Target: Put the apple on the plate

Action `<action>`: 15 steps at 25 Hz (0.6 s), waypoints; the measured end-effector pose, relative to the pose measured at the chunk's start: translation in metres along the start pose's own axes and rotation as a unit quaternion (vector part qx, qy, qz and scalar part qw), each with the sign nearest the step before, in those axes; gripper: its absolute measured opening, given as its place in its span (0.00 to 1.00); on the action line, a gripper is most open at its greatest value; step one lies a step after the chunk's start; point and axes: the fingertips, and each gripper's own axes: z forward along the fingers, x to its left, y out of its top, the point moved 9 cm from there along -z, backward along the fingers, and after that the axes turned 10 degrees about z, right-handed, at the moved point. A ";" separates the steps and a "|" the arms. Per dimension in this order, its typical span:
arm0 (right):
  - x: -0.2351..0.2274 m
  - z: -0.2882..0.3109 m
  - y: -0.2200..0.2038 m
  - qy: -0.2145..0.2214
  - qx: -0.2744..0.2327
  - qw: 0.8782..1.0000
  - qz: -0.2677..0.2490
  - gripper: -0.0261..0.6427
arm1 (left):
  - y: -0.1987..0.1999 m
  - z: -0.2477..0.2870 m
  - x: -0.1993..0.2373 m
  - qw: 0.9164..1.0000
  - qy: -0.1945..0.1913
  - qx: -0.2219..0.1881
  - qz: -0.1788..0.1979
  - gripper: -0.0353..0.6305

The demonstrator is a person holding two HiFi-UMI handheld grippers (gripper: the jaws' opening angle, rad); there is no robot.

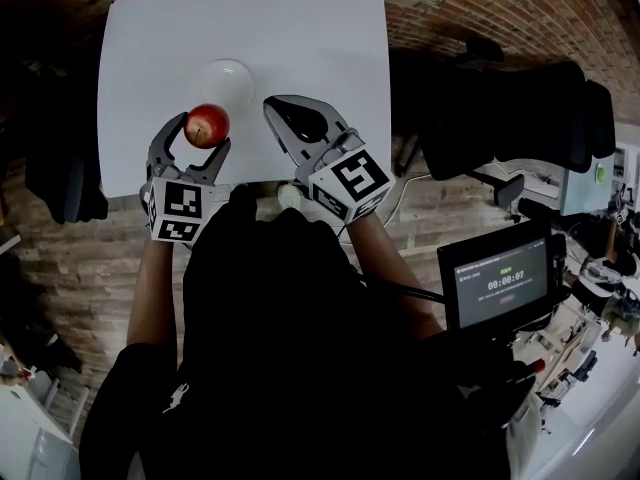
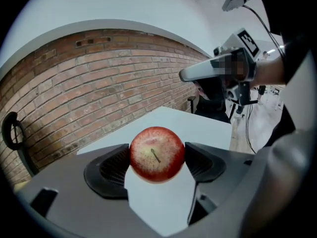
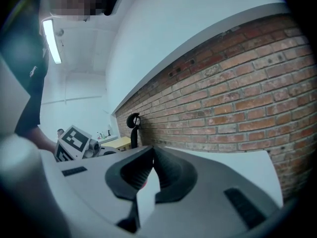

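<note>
Nearest the person, the left hand-held gripper [image 1: 203, 136] is clamped on the apple [image 1: 208, 124]. In the left gripper view both dark pads press the red fruit's flanks, its stem faces the camera, and the white tabletop [image 1: 330, 48] shows below and behind it, so the apple looks carried rather than resting. At about 3 o'clock from the apple, the right hand-held gripper [image 1: 280, 108] hangs over the tabletop with its jaws together at the tips and nothing between them (it seems to have no part in this step).

Just beyond the apple, at roughly 12 to 1 o'clock, sits the white plate [image 1: 228, 76], pale against the equally pale tabletop. In the head view the apple overlaps the plate's near rim. Whether it is already above the dish or just short of it I cannot tell.

The step in hand appears to be the carry, with the pick-up done and the placing not yet done. The next move calls for a short advance toward 12 o'clock until the apple is over the plate's middle. After that comes a gentle descent, with the jaws parting only once the fruit rests, since a round apple could roll off a shallow plate.
</note>
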 end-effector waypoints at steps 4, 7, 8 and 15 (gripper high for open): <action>0.000 -0.001 -0.003 -0.016 0.008 1.000 0.015 0.05 | -0.004 0.010 0.002 0.999 -0.028 0.013 0.013 0.59; -0.002 -0.003 -0.007 -0.029 0.014 0.999 0.023 0.04 | -0.006 0.021 0.003 0.998 -0.046 0.021 0.022 0.59; -0.003 -0.004 -0.008 -0.033 0.017 0.999 0.025 0.04 | -0.008 0.025 0.003 0.998 -0.052 0.025 0.027 0.59; -0.002 -0.009 -0.014 -0.058 0.028 0.997 0.052 0.04 | -0.014 0.044 0.005 0.992 -0.093 0.060 0.052 0.59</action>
